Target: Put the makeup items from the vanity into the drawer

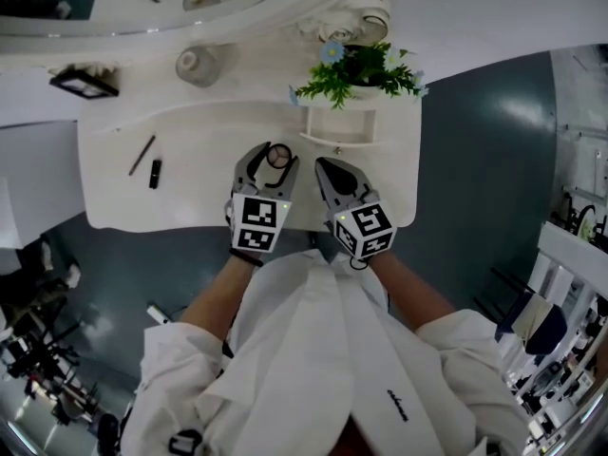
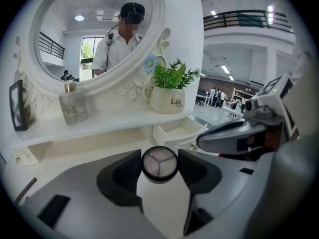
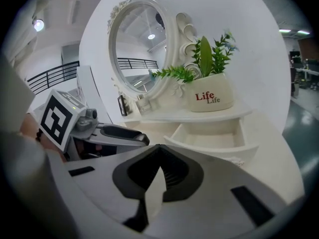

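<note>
A round black compact (image 2: 159,163) with three pale powder sections sits between the dark pads of my left gripper (image 2: 159,172), which is shut on it. In the head view the left gripper (image 1: 270,162) holds the compact (image 1: 278,156) over the white vanity top (image 1: 199,202), just left of the small open drawer (image 1: 338,127). The drawer (image 2: 175,132) looks empty inside. My right gripper (image 1: 326,170) hovers beside the left one. Its jaws (image 3: 158,151) are shut with nothing in them. A thin makeup pencil (image 1: 142,155) and a black lipstick tube (image 1: 155,173) lie at the vanity's left.
A potted plant (image 1: 359,69) marked "Life" stands on the shelf above the drawer. A glass perfume bottle (image 1: 197,65) and a small black picture frame (image 1: 84,82) sit on the back shelf under the oval mirror (image 2: 94,29). The vanity's front edge is close behind both grippers.
</note>
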A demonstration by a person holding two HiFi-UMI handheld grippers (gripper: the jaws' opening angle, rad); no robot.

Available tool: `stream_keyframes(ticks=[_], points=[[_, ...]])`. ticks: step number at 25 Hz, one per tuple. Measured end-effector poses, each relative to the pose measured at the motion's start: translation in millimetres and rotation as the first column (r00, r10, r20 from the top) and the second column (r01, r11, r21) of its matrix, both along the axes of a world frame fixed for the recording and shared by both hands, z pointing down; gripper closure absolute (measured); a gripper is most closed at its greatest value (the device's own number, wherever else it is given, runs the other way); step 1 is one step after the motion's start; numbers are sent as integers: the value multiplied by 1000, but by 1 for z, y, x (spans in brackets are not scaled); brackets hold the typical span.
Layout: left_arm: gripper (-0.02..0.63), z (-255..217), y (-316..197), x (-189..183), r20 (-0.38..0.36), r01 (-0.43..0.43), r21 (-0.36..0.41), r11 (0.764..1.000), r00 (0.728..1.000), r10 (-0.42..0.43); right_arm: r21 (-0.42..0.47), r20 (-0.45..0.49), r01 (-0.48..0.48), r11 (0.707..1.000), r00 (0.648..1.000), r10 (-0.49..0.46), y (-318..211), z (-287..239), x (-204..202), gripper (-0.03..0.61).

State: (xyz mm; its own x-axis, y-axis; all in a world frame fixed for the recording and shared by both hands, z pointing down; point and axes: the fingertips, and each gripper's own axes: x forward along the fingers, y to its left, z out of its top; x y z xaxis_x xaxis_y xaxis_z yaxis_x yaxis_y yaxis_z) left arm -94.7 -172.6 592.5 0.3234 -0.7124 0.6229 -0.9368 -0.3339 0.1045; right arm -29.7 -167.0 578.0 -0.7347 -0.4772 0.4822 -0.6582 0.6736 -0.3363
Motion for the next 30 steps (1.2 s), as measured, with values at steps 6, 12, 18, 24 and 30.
stream_keyframes(ticks=[6, 12, 18, 24, 30], points=[[365, -19, -14, 29, -6, -58, 44, 997, 998, 58, 31, 4, -51, 998, 999, 51, -11, -13, 20, 563], [365, -28, -29, 55, -20, -89, 63, 994, 996, 90, 54, 2, -93, 994, 996, 93, -20, -24, 43, 562], [365, -37, -41, 81, -28, -114, 78, 990, 993, 117, 66, 3, -131, 989, 991, 131, -30, -29, 62, 563], [365, -31, -56, 94, -28, -108, 71, 992, 994, 110, 83, 4, -158, 984, 987, 158, -40, -31, 74, 562], [365, -23, -68, 102, -22, -100, 56, 993, 995, 101, 86, 4, -164, 983, 986, 164, -44, -31, 82, 562]])
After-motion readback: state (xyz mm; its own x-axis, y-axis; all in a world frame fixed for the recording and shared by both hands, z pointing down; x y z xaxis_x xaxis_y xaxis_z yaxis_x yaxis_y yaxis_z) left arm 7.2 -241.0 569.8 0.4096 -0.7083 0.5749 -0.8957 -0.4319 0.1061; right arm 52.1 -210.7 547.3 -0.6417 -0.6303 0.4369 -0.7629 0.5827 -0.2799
